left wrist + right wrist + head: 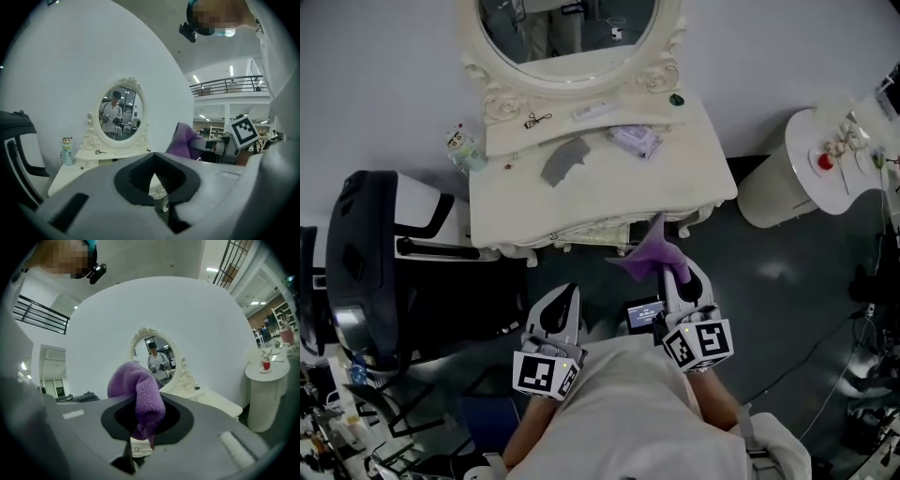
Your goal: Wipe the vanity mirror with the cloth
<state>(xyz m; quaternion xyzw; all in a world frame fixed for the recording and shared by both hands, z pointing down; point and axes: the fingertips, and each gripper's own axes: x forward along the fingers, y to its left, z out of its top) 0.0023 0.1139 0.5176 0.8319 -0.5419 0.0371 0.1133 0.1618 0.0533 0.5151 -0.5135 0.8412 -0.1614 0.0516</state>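
Your right tongs (667,267) are pinching the purple cloth (649,255), held off the desk's (609,202) front edge, well short of the mirror (567,33). And your left tongs (566,298) are pressed together, empty. Careful reaching over: you could topple the small bottle (465,148) or sweep off the packet (635,141), and that bunched pinch may slip against the glass. What's in the bottle, you can't tell.

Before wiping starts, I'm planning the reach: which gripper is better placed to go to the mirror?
Right. The right gripper is shut on the purple cloth and faces the vanity mirror; the left gripper is shut with nothing between its jaws.
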